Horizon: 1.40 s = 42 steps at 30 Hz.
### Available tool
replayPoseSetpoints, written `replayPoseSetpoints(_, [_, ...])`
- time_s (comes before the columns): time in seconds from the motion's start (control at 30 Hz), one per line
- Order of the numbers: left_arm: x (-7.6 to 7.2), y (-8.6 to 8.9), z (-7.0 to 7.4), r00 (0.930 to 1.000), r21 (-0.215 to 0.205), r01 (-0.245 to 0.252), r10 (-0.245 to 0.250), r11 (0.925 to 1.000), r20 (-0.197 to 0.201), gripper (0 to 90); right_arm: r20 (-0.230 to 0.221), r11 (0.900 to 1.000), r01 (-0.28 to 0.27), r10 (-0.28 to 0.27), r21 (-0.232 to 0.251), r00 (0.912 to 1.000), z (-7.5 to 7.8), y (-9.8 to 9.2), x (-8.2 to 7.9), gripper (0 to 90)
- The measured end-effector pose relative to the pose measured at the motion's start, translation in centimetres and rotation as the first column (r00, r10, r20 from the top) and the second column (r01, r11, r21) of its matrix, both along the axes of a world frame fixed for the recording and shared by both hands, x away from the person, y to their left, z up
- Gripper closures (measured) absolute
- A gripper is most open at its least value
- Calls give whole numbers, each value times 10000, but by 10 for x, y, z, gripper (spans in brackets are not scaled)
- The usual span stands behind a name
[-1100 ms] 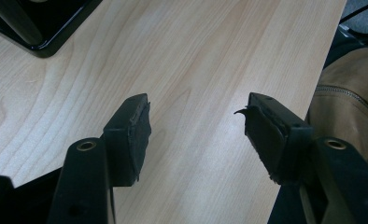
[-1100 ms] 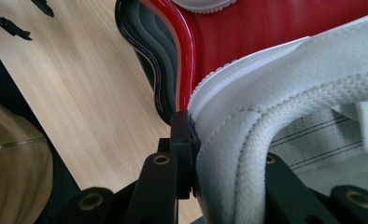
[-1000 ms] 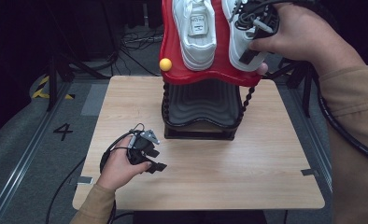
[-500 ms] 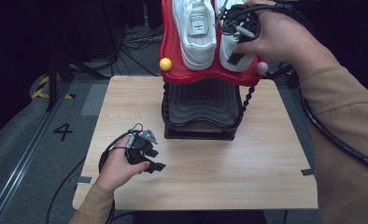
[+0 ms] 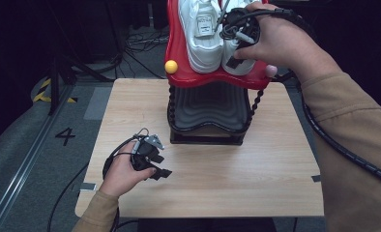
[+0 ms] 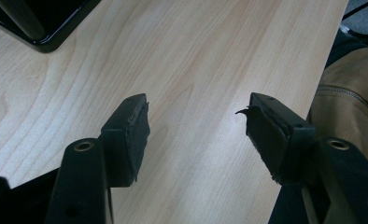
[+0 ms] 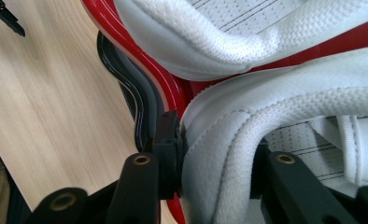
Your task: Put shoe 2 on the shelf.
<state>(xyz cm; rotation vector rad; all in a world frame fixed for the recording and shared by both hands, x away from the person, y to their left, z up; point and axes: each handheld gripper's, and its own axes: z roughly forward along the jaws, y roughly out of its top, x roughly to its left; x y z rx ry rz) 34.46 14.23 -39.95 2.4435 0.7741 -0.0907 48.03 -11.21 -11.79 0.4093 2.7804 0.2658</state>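
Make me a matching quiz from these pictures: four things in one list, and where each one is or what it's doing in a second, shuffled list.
Things:
1. left gripper
2. right gripper
3. yellow ball
4. black stand

Places or states:
A. on the left corner of the red tray
B. under the red tray, on the table
C. jaws astride the heel collar of a white shoe
D. low over bare table, jaws apart, nothing between them

Pairs: 1-D, 2-C, 3-A, 4-B
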Motion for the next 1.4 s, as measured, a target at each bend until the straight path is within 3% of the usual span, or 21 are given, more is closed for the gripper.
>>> replayPoseSetpoints(0.13, [0,0,0,10000,-10,25,-25,10000,-59,398,386,9996,-163,154,249,9991,1,-2,0,551])
replayPoseSetpoints(0.27, [0,-1,0,10000,-4,61,-61,10000,-53,398,474,9984,-169,144,540,9988,8,-6,-5,506])
replayPoseSetpoints(0.57, [-1,-3,-1,9999,-11,66,-66,10000,-100,398,984,9906,-408,280,1309,9948,33,-25,-22,465])
replayPoseSetpoints(0.83, [0,-1,-1,9998,22,100,-100,9999,-189,398,1079,9848,-695,527,1590,9928,47,-47,-48,464])
replayPoseSetpoints(1.17, [1,-5,0,9999,25,74,-74,10000,-124,398,758,9834,-933,823,1557,9937,38,-69,-74,453])
replayPoseSetpoints(1.37, [2,-6,0,9998,-2,156,-156,9999,-150,398,588,9816,-1147,1069,1526,9925,18,-79,-83,445])
replayPoseSetpoints(1.4, [2,-6,0,9998,-22,135,-136,9999,-171,398,564,9810,-1239,1166,1496,9916,8,-82,-85,443])
